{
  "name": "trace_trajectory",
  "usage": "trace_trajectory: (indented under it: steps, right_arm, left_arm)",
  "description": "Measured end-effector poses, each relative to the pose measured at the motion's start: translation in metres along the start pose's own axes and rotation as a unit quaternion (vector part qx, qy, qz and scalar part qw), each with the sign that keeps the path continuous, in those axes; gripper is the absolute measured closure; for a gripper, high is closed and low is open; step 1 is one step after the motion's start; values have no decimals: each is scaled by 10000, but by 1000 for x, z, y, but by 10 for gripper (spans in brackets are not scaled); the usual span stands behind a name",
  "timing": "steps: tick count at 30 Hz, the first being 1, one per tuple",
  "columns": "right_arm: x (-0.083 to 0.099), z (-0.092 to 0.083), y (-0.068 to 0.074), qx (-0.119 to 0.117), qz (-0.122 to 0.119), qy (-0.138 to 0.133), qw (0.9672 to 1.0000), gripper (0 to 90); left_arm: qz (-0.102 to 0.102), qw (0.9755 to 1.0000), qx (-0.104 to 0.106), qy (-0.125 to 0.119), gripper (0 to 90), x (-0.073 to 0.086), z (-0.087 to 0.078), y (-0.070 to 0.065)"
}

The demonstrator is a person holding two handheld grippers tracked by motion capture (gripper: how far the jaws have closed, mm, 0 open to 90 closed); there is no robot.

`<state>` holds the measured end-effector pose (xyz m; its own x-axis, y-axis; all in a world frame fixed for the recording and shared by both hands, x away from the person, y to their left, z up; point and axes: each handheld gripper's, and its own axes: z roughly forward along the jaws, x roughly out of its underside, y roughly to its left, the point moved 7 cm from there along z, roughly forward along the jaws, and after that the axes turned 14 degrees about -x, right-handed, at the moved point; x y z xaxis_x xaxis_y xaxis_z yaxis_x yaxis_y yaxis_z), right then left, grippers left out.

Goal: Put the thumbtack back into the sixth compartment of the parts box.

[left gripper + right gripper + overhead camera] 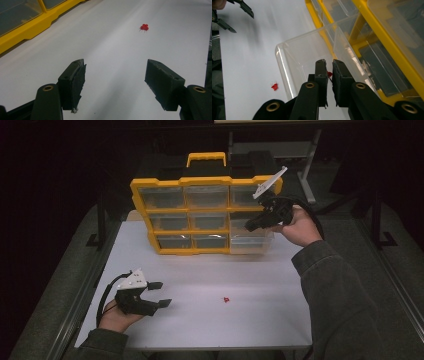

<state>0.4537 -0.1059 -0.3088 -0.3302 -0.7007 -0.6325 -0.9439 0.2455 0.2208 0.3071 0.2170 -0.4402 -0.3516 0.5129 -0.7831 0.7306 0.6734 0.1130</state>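
Holding a small red part pinched between the near-closed jaws of my right gripper, I'm poised over the pulled-out clear drawer of the yellow organizer. The grip is thin: only a sliver of red shows between the pads, so the piece could twist out sideways or stick to a pad when I let go. The drawer's near rim sits just ahead of the jaws; release too early and the part bounces off it onto the white table. Beyond and to the left of these jaws, another red piece lies loose on the table. My left gripper rests low with jaws wide open and empty, that red piece well ahead of them. A sweep there could flick it away.
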Motion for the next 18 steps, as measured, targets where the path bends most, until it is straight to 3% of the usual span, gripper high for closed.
trace_trajectory:
  steps: [9, 18]
  right_arm:
    - [4, 4, -6, 17, 82, -11, 10000, 780]
    - [1, -5, 10, -36, -97, -82, 9999, 762]
  left_arm:
    - [-38, 10000, 9, -3, 315, 0, 0, 0]
    - [-27, 10000, -23, -34, 315, 0, -1, 1]
